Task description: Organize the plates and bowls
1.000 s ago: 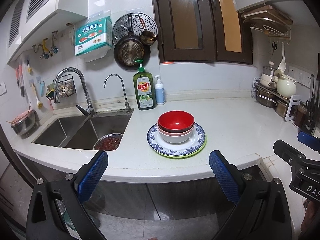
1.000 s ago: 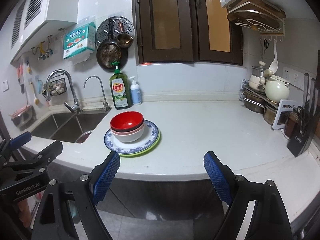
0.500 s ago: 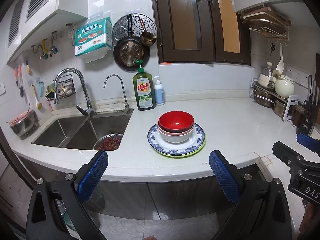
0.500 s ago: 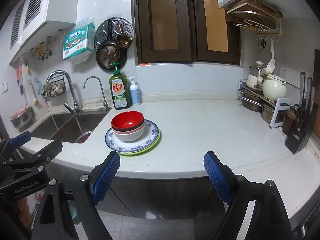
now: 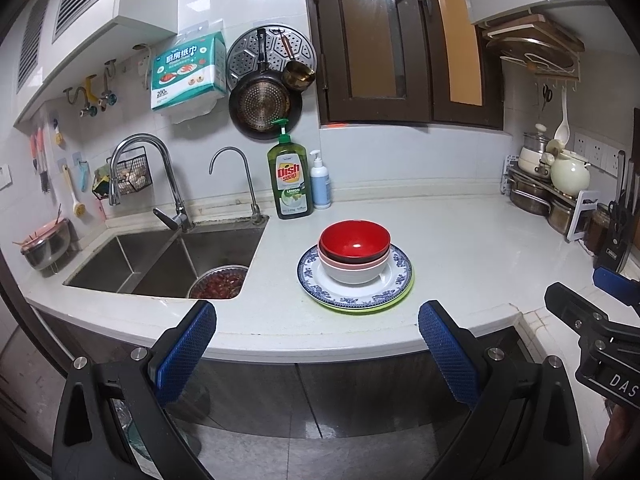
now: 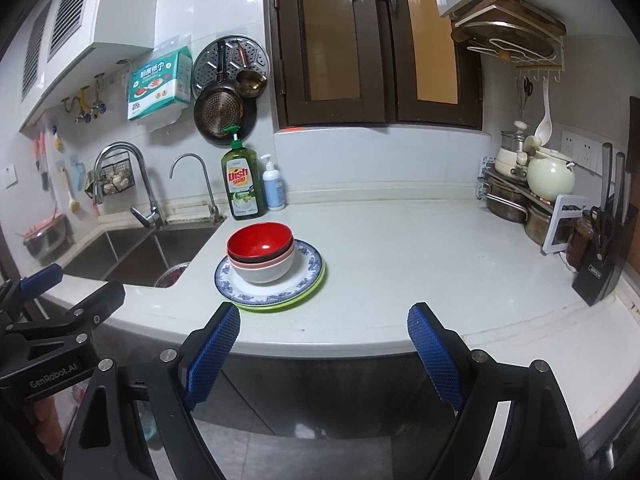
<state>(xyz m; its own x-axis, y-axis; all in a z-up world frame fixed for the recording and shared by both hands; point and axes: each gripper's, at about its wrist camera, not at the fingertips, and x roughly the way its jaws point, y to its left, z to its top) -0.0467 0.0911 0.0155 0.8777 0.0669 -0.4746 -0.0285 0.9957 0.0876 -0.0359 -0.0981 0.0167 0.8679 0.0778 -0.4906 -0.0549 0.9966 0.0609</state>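
Red bowl (image 5: pixel 354 240) nested atop pink and white bowls on blue-patterned plate (image 5: pixel 394 283), green plate beneath; stack on white table (image 5: pixel 472 248) right of sink (image 5: pixel 160 256). Left tool (image 5: pixel 316 334) and right tool (image 6: pixel 323 330) both wide open, empty, short of table edge.

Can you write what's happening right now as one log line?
left gripper: open, empty | right gripper: open, empty | red bowl: atop nested bowls on blue-patterned plate | counter: stack untouched
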